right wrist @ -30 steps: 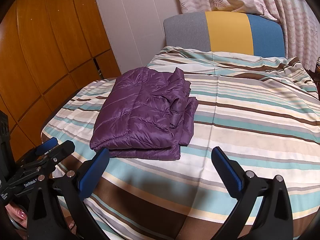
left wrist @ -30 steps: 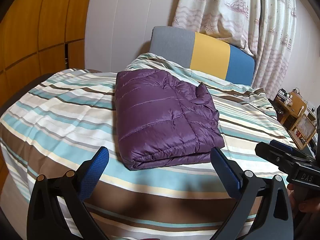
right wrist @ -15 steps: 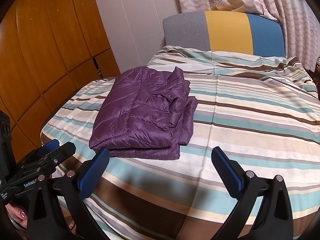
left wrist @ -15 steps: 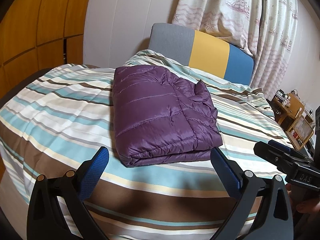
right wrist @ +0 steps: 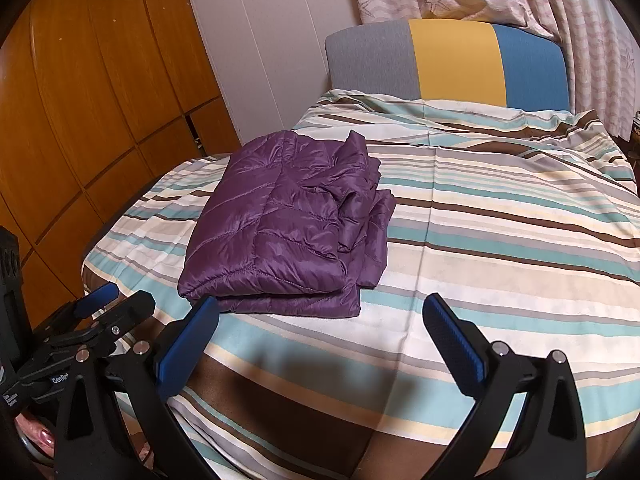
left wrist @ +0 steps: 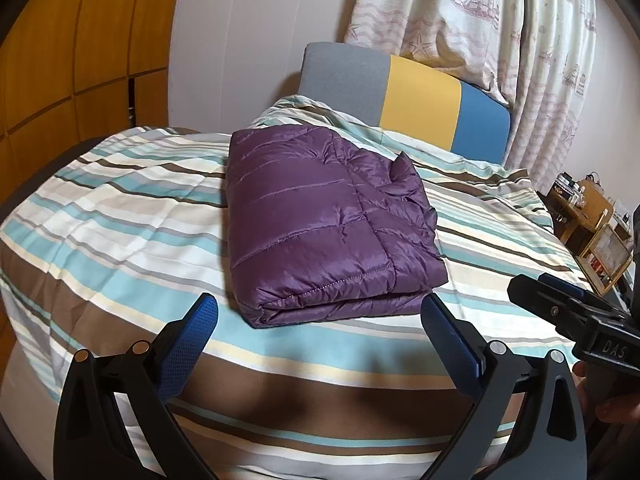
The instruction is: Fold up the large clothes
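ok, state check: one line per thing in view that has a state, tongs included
purple down jacket: folded into a compact stack, lying flat on the bed, untouched
left tongs: open, empty, short of the jacket's near edge
right tongs: open, empty, near the jacket's front corner, not touching
striped bedspread: spread over the bed, lightly creased
curtain: drawn shut
wooden wardrobe: doors closed

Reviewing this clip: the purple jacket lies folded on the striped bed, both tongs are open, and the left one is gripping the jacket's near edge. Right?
Not quite. The left tongs grip nothing: the left wrist view shows them open and short of the jacket, clear of its near edge. The rest holds: the jacket lies folded on the striped bed, and the right tongs are open too.
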### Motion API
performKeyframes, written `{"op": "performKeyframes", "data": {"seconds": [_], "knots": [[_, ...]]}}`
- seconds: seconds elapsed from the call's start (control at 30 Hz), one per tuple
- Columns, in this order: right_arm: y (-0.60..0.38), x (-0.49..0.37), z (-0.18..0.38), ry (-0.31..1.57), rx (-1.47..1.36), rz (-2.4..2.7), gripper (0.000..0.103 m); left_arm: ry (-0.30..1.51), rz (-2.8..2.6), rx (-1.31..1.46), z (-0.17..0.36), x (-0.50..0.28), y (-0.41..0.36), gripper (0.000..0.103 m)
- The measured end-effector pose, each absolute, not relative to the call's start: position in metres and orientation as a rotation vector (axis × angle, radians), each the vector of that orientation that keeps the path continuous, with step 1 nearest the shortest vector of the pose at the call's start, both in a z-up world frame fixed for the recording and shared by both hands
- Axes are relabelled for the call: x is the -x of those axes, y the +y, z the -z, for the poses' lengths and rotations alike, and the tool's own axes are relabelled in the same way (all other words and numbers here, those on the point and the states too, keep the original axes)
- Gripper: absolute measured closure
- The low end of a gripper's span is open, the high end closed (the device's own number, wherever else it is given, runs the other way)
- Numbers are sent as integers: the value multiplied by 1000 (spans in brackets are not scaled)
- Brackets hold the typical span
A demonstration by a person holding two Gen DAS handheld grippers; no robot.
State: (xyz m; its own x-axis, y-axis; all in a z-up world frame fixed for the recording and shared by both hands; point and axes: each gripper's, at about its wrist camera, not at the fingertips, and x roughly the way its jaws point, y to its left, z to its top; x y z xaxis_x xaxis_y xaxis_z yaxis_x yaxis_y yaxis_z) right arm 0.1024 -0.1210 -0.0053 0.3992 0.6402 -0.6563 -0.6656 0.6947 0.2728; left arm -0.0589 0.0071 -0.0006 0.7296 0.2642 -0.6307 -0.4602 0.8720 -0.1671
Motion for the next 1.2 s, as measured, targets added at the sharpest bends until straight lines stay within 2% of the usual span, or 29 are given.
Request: {"op": "performKeyframes", "data": {"seconds": [1.2], "knots": [[-116, -109, 14, 852, 24, -812, 2, 680, -377, 331, 12, 51, 3, 3]]}}
